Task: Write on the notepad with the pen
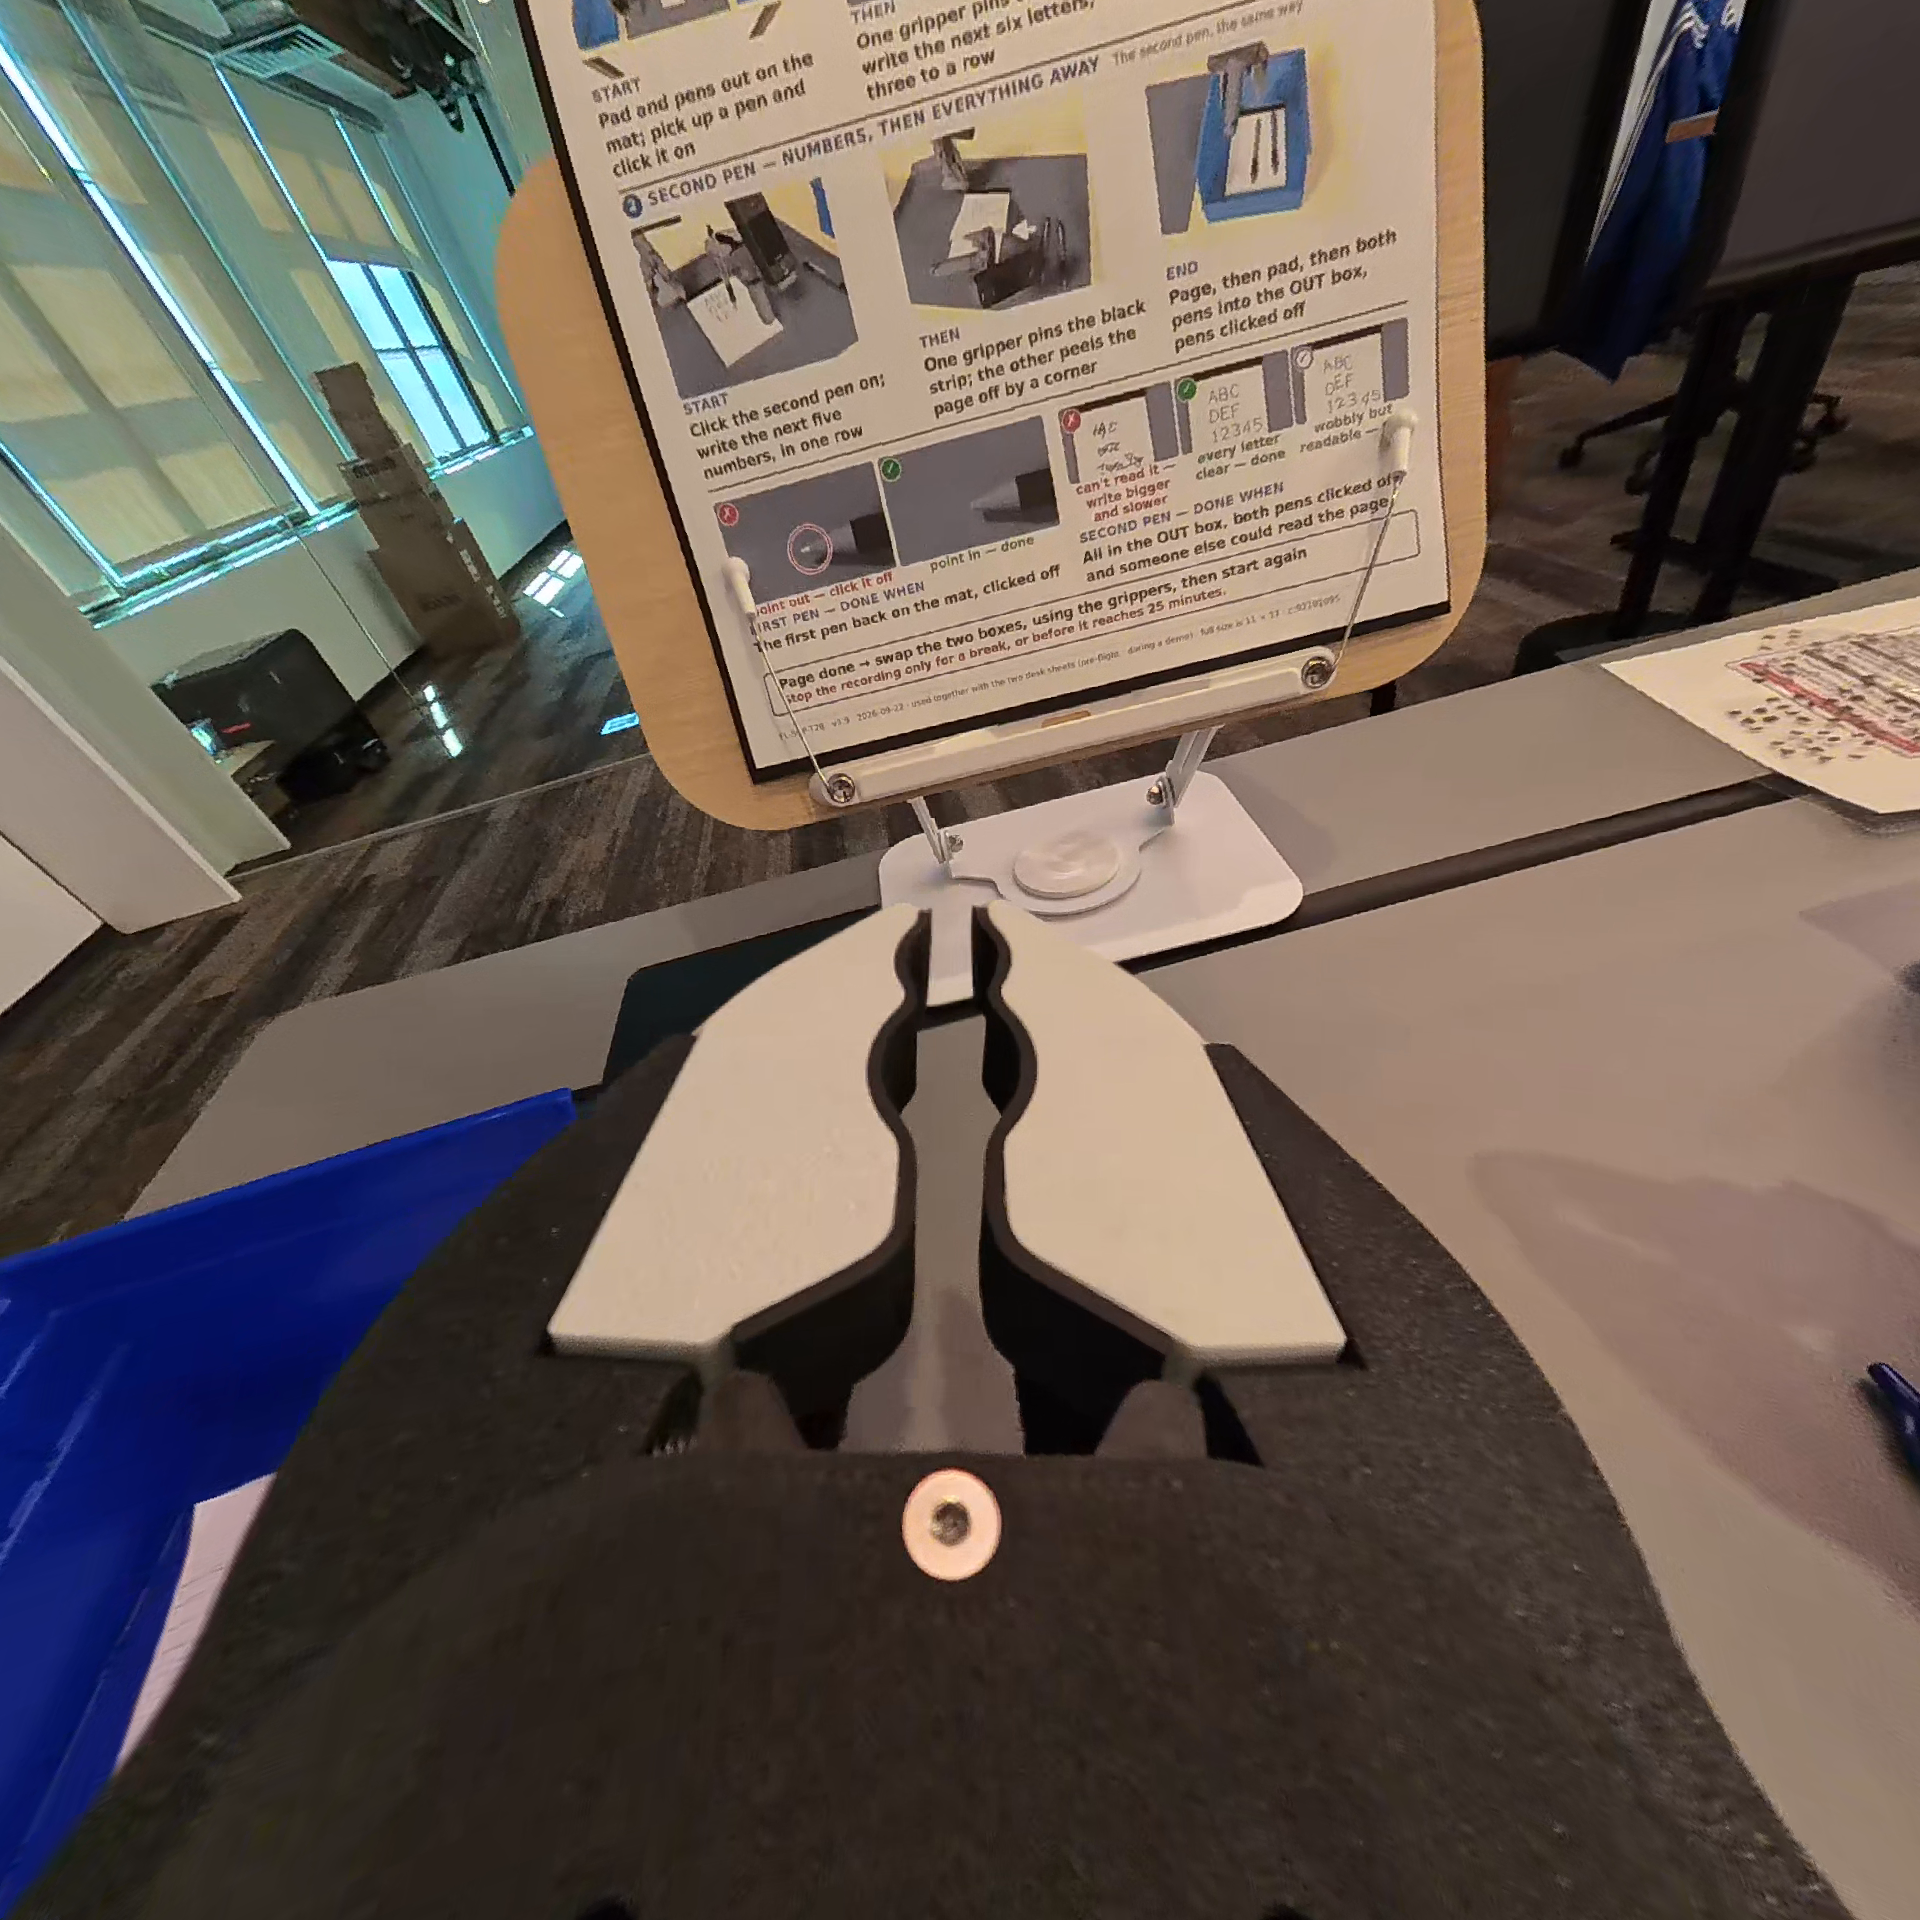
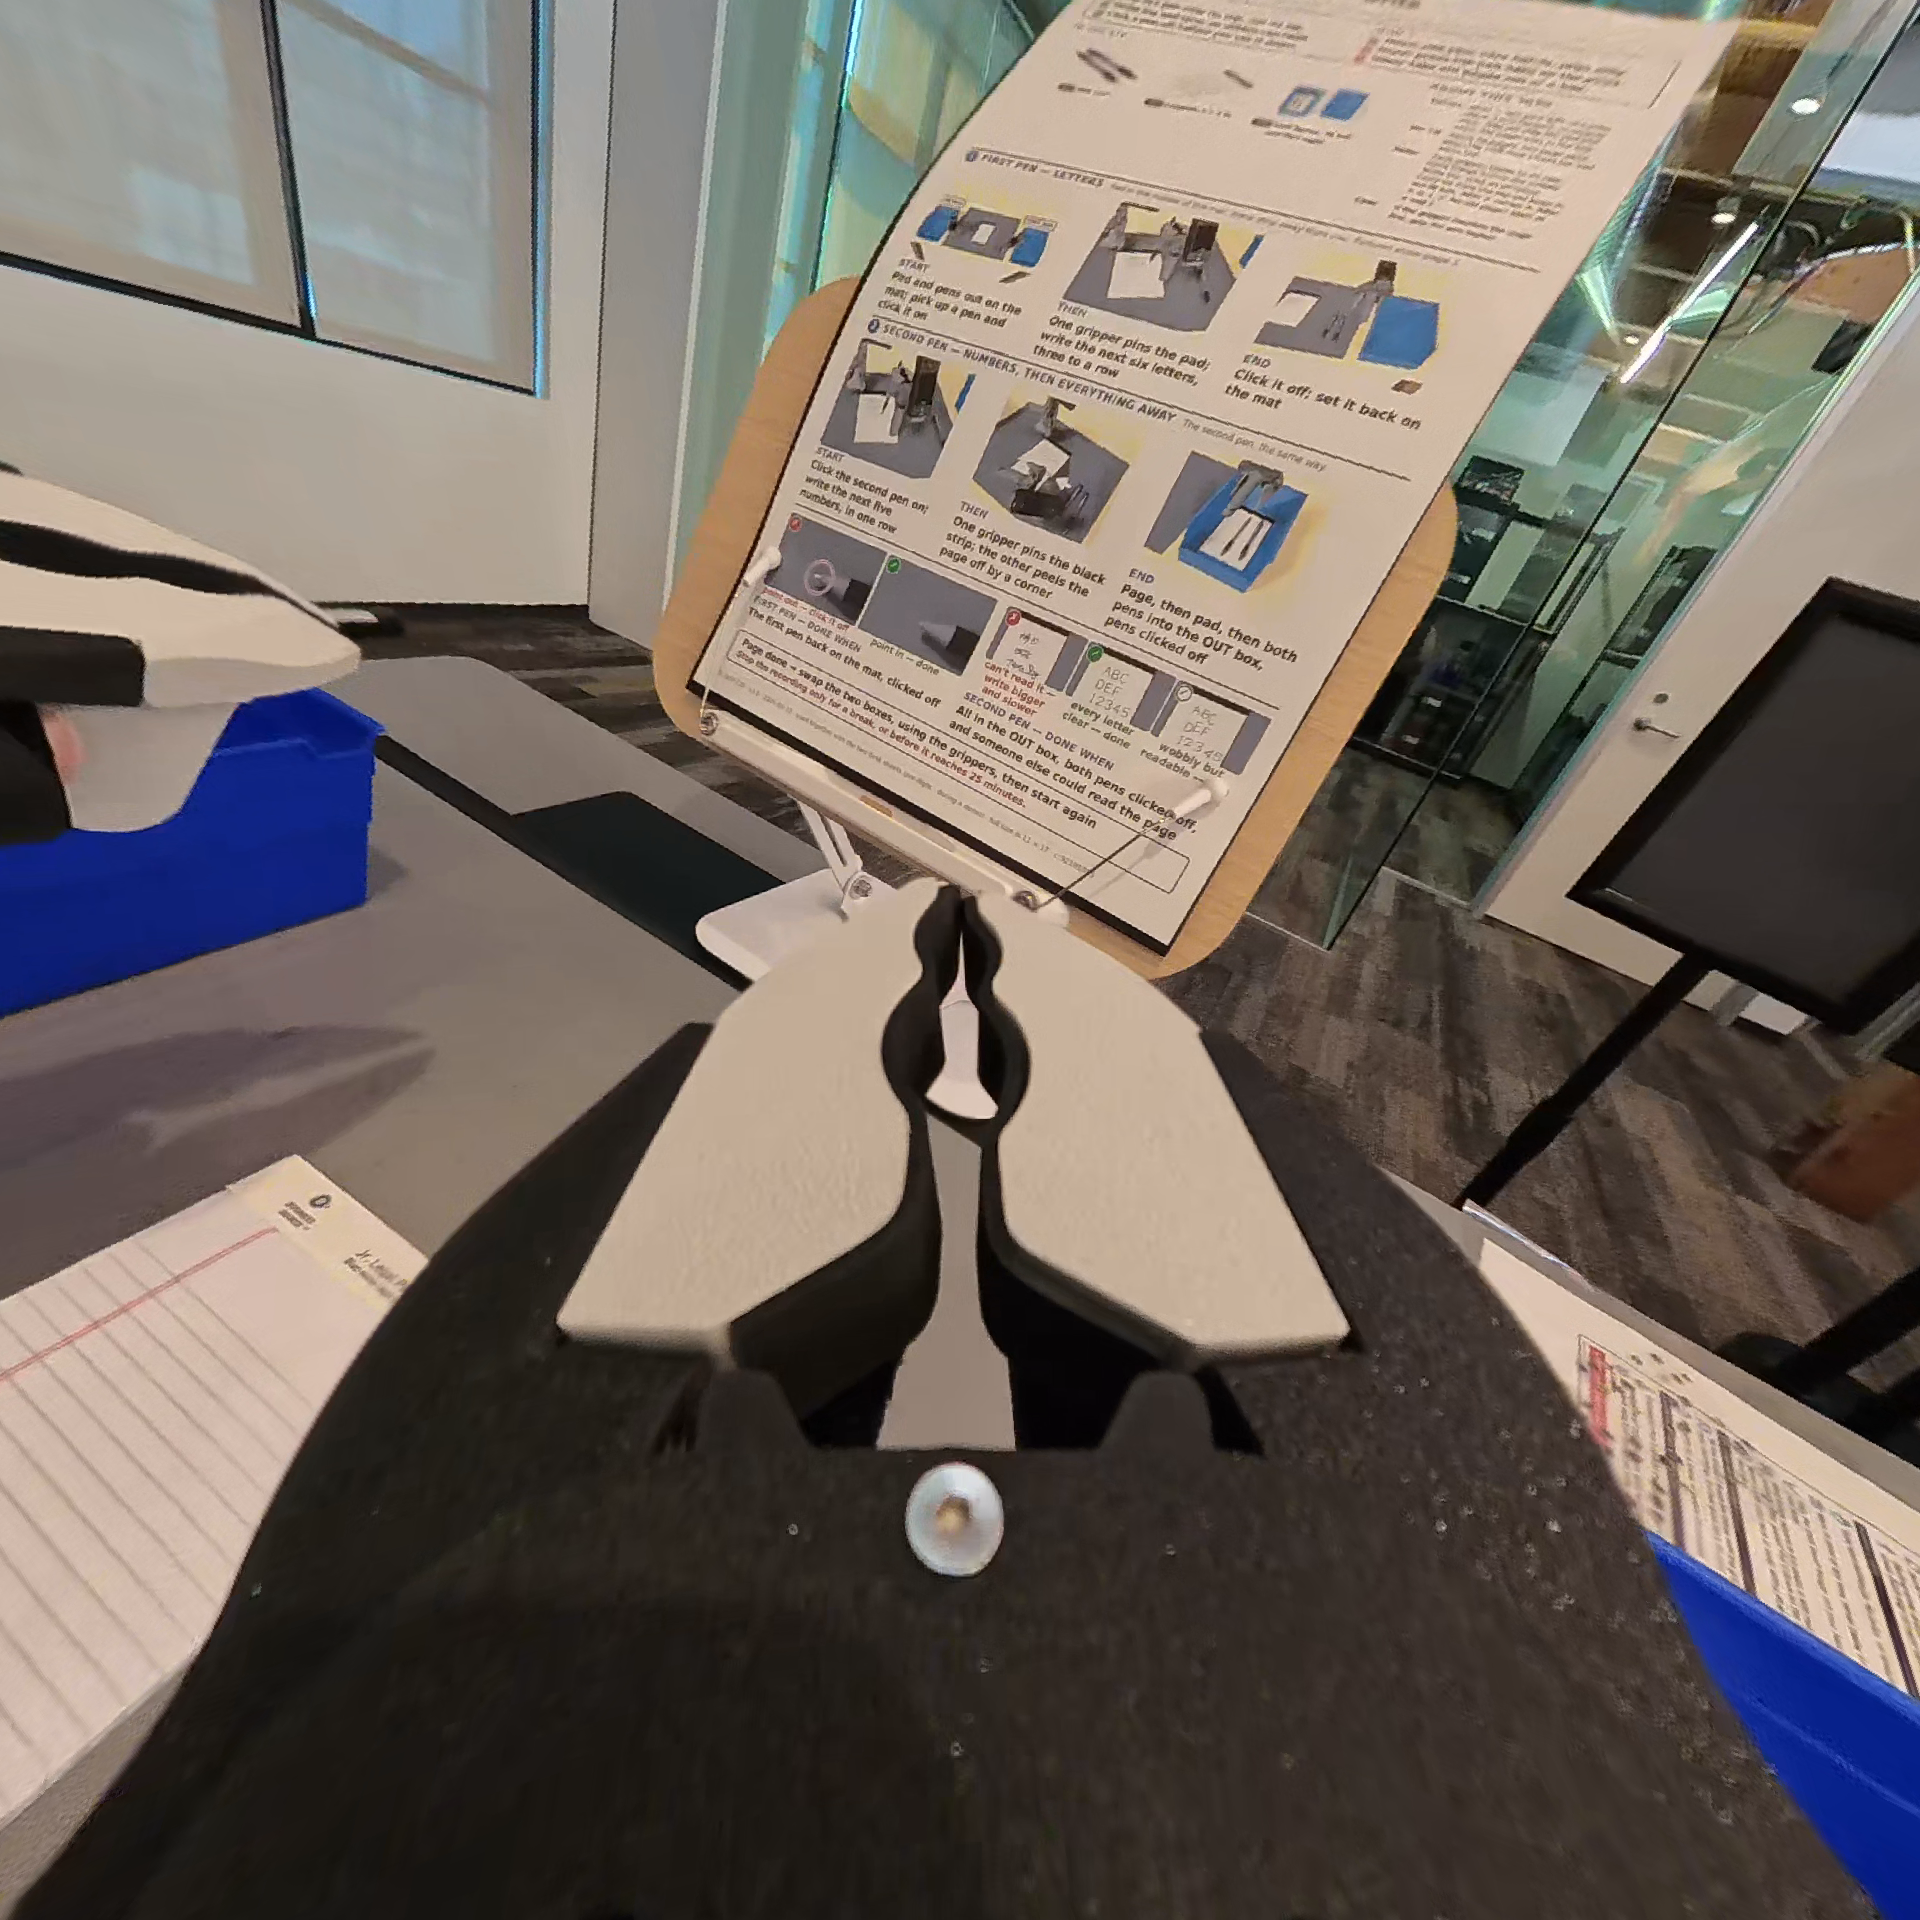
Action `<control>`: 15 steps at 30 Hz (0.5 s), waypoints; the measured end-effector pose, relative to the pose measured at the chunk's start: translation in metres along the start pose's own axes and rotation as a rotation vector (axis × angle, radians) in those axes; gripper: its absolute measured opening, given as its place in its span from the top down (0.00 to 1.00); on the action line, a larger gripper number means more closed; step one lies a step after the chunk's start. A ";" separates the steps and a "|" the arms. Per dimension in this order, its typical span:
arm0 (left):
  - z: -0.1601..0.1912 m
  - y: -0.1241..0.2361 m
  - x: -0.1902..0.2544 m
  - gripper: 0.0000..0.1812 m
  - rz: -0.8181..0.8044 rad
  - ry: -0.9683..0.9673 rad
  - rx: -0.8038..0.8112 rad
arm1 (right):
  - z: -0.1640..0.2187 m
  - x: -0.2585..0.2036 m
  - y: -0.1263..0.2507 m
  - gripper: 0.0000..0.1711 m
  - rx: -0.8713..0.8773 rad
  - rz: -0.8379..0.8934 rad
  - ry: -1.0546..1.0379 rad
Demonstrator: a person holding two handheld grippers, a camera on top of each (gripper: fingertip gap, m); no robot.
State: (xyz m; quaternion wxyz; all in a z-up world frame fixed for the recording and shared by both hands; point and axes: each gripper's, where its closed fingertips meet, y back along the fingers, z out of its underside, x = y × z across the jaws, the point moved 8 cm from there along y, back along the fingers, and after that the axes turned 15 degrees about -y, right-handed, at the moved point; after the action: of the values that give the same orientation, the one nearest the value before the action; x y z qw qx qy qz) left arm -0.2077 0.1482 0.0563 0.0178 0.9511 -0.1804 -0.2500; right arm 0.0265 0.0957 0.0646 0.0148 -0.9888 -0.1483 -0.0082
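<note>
My left gripper [image 1: 948,920] hovers above the grey desk mat [image 1: 1558,1091]. Its jaws stand a narrow slit apart with nothing between them. My right gripper [image 2: 954,904] is shut, its black pads touching at the tips with nothing between them. The lined white notepad [image 2: 156,1403] lies on the mat at the lower left of the right wrist view. The tip of a blue pen [image 1: 1896,1413] shows at the right edge of the left wrist view. The left gripper also shows at the far left of the right wrist view [image 2: 312,649], above a blue bin [image 2: 208,831].
A wooden stand with an instruction sheet [image 1: 1018,416] on a white base [image 1: 1091,883] stands ahead of both grippers. The blue bin [image 1: 208,1351] sits under my left gripper. A second blue bin [image 2: 1818,1714] and a printed sheet [image 2: 1714,1475] lie at the right. Some 20 centimeters of space lies between my two pairs of fingers. The blue pen [image 1: 1896,1413] lies around 20 centimeters away from my right fingertips.
</note>
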 end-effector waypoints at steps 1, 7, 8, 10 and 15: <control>-0.001 0.001 0.000 0.96 -0.004 -0.006 0.004 | 0.001 0.000 0.000 1.00 0.004 0.007 -0.002; -0.007 0.011 -0.006 0.99 0.061 0.033 0.066 | 0.004 -0.001 -0.001 1.00 -0.003 0.012 0.040; -0.008 0.014 -0.008 1.00 0.074 0.035 0.082 | 0.005 -0.002 -0.002 1.00 -0.025 0.007 0.038; -0.011 0.019 -0.013 1.00 0.091 0.043 0.099 | 0.008 -0.002 -0.004 1.00 -0.107 -0.026 0.022; -0.017 0.033 -0.025 1.00 0.160 0.050 0.076 | 0.030 -0.010 -0.006 1.00 -0.660 -0.156 -0.067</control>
State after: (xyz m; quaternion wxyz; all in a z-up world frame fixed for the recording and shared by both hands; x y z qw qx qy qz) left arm -0.2311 0.1255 0.0873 0.0064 0.9396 -0.2647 -0.2169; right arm 0.0153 0.0989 0.0342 -0.3115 -0.9257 -0.2131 -0.0241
